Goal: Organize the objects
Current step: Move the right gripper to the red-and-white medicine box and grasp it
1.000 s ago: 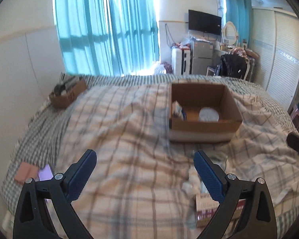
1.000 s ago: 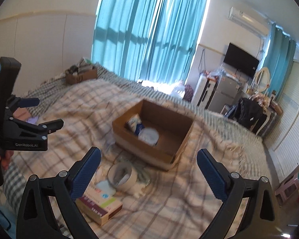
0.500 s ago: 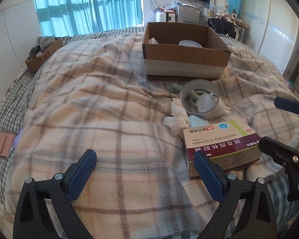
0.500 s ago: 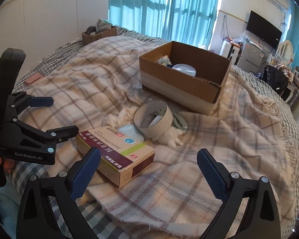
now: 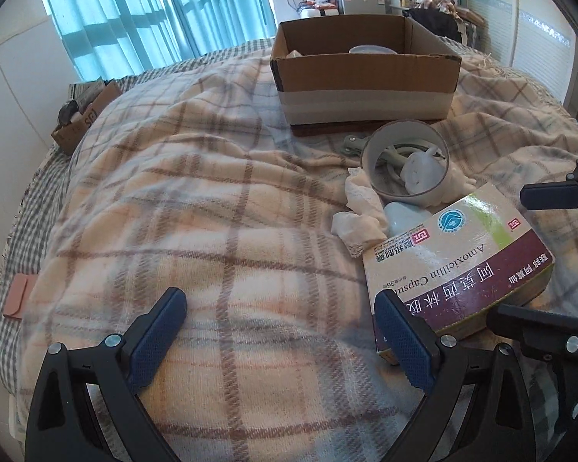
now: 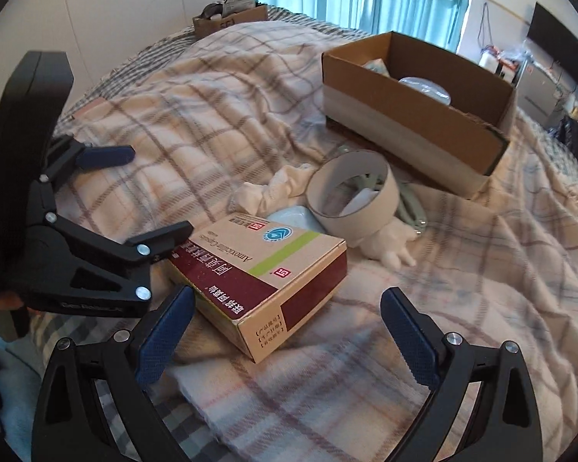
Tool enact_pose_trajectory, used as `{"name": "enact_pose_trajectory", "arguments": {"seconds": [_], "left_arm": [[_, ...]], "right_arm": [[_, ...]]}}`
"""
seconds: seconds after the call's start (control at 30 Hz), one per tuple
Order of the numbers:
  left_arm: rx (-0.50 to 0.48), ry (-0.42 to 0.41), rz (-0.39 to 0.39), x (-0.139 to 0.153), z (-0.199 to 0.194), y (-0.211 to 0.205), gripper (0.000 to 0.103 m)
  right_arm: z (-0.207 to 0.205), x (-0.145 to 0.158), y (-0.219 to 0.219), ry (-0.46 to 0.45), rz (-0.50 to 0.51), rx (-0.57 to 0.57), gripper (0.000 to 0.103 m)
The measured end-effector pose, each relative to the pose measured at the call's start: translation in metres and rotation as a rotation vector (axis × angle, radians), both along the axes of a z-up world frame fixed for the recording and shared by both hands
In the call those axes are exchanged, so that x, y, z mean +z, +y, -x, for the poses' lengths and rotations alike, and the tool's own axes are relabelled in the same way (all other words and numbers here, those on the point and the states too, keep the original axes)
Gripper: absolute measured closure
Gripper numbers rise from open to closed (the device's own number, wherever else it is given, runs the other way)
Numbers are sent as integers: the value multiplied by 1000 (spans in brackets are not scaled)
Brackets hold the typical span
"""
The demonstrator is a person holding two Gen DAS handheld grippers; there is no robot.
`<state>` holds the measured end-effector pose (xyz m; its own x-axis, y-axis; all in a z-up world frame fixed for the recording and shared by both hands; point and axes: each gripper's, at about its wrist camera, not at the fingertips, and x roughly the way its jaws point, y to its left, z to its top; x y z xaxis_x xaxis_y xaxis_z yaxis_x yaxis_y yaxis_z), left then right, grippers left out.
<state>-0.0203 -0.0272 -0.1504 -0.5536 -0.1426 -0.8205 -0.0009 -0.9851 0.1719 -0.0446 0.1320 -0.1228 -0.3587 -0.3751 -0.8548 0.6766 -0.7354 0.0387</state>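
Approach looks the step in hand: both spread and empty, the right tongs (image 6: 285,331) hover over the medicine box (image 6: 262,269) on the bed, the left tongs (image 5: 277,331) just left of it, so next comes closing across its sides before carrying it to the cardboard box (image 6: 416,115) beyond.

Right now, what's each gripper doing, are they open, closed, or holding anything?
Left gripper: open, holding nothing, beside the medicine box.
Right gripper: open, holding nothing, just short of that box.

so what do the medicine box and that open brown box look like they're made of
Medicine box: thin printed paperboard, slightly glossy, with crisp folded edges. Open brown box: likely corrugated cardboard, matte brown, with a raw edge at its corner and a pale band, probably tape, round its base.
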Motion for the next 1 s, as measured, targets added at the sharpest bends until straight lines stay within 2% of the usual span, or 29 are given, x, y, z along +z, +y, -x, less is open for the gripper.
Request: {"name": "enact_pose_trajectory", "arguments": {"seconds": [0.13, 0.27, 0.4, 0.57, 0.83, 0.93, 0.97, 1.0], "left_arm": [[-1, 0, 1, -1, 1, 0, 3], [-4, -3, -14, -2, 2, -1, 3], [-4, -4, -17, -2, 2, -2, 3], [-4, 0, -26, -1, 1, -2, 3], [-6, 7, -38, 1, -2, -3, 3], [-6, 7, -40, 0, -2, -3, 3], [-6, 7, -41, 0, -2, -3, 3], [-6, 7, -41, 0, -2, -3, 3]], "right_arm": [[7, -5, 0, -67, 51, -15, 6], [7, -2, 2, -87, 89, -46, 10], [11, 3, 7, -156, 189, -85, 12], [15, -9, -1, -204, 129, -139, 17], [25, -21, 2, -291, 124, -227, 17], [22, -19, -2, -270, 112, -227, 18], [20, -18, -3, -256, 110, -228, 20], [19, -15, -3, -240, 113, -233, 27]]}}
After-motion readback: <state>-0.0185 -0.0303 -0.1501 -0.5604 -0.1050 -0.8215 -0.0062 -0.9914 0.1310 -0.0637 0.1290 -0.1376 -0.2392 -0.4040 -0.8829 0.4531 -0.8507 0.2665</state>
